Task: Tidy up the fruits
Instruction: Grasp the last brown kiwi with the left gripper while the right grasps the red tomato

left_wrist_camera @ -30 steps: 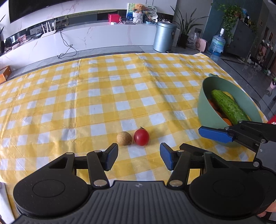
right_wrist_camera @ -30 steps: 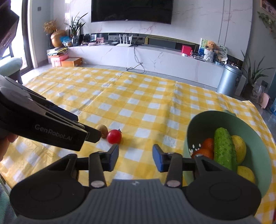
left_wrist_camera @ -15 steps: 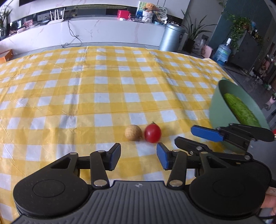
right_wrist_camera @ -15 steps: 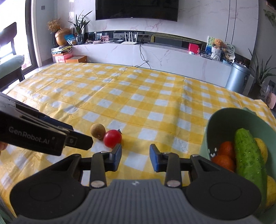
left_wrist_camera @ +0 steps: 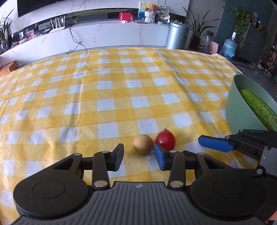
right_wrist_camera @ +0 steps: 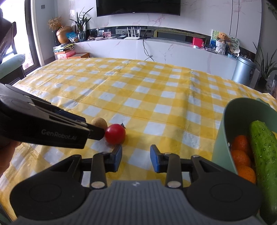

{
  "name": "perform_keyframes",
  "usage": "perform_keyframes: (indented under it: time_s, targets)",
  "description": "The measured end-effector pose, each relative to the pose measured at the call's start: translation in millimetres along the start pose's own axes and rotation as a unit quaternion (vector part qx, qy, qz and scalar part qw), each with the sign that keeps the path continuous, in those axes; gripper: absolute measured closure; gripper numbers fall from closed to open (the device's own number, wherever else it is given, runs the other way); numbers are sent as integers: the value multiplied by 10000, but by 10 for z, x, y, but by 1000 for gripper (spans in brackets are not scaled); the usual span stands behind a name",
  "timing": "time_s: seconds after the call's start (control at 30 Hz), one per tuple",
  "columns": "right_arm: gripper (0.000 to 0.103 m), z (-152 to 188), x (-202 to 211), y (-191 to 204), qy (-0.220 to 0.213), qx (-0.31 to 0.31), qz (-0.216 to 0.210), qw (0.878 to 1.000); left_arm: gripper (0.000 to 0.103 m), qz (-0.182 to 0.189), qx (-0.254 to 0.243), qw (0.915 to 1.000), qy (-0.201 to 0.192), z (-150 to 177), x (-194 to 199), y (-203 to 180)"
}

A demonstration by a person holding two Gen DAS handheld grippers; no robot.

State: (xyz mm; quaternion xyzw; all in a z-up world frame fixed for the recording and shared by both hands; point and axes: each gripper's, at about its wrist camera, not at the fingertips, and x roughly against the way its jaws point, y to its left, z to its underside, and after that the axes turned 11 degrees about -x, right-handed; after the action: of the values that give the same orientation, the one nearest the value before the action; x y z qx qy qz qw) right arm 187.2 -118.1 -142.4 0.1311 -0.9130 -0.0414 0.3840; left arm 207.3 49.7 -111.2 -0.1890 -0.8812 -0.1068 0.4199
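Your left claw (left_wrist_camera: 139, 156) has just been narrowing, still spread, around brown fruit (left_wrist_camera: 143, 144); tomato (left_wrist_camera: 165, 140) at 3 o'clock. Right claw (right_wrist_camera: 135, 158) spread, empty. Grasp imminent.

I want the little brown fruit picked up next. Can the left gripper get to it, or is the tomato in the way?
Probably yes. The left gripper sits just short of the small brown fruit, and its jaws, which have just been closing, look barely wide enough. The cherry tomato touches it on the right, so that finger may nudge it.

A yellow-and-white checked tablecloth (left_wrist_camera: 107, 90) covers the table. Beyond it stand a silver bin (left_wrist_camera: 176, 35) (lid on), a white router (right_wrist_camera: 132, 37) and a wall-mounted television (right_wrist_camera: 138, 7).
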Motion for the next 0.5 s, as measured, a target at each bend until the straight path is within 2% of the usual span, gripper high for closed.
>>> perform_keyframes:
  time_s: [0.23, 0.3, 0.37, 0.5]
  targets:
    - [70, 7, -12, -3, 5, -9, -20, 10000, 56, 26, -96, 9999, -42, -32, -60, -29]
    - [70, 5, -22, 3, -24, -8, -45, 10000, 66, 101, -123, 9999, -56, -39, -74, -47]
    - [70, 4, -35, 20, -43, 8, -79, 10000, 70, 131, -147, 9998, -54, -41, -83, -65]
    - [70, 11, -55, 87, -110, 179, -136, 9997, 72, 91, -117, 9999, -4, -40, -71, -58]
